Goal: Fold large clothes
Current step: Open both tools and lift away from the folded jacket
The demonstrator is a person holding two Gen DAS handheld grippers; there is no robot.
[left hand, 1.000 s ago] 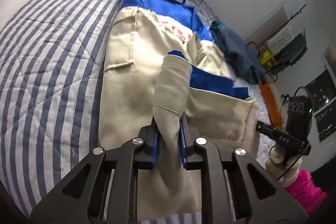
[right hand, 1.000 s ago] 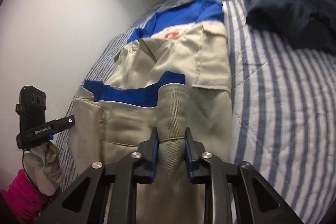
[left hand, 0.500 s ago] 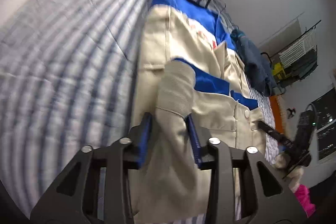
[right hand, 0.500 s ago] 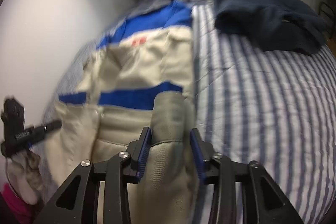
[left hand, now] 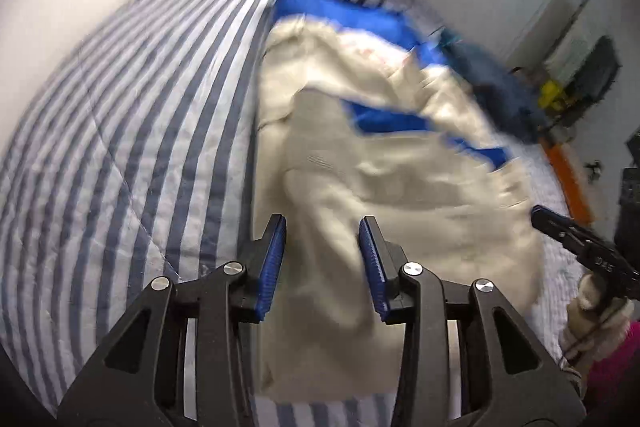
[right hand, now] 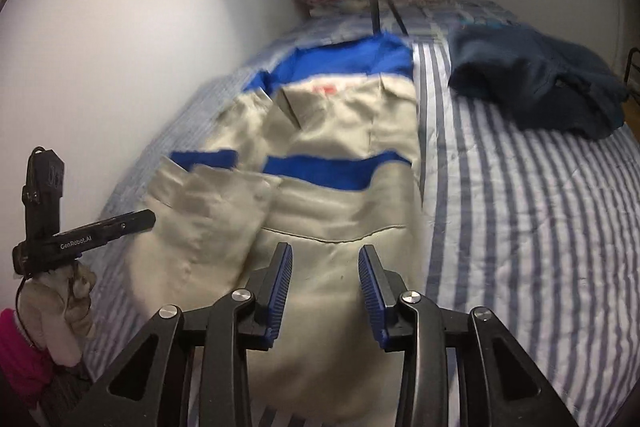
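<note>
Both my jaws stand wide, gripping nothing: left gripper (left hand: 322,259) and right gripper (right hand: 324,287) hover over the beige-and-blue work jacket (right hand: 336,163), lying folded on the blue-striped quilt (right hand: 540,227), hem released so the fold settles.

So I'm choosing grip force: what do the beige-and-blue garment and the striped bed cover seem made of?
The garment looks like matte woven workwear cloth, maybe cotton twill: it holds stiff creases and stitched pocket seams. The bed cover looks like soft quilted cotton, with stitch lines puckering its stripes. Blur leaves both uncertain.
</note>
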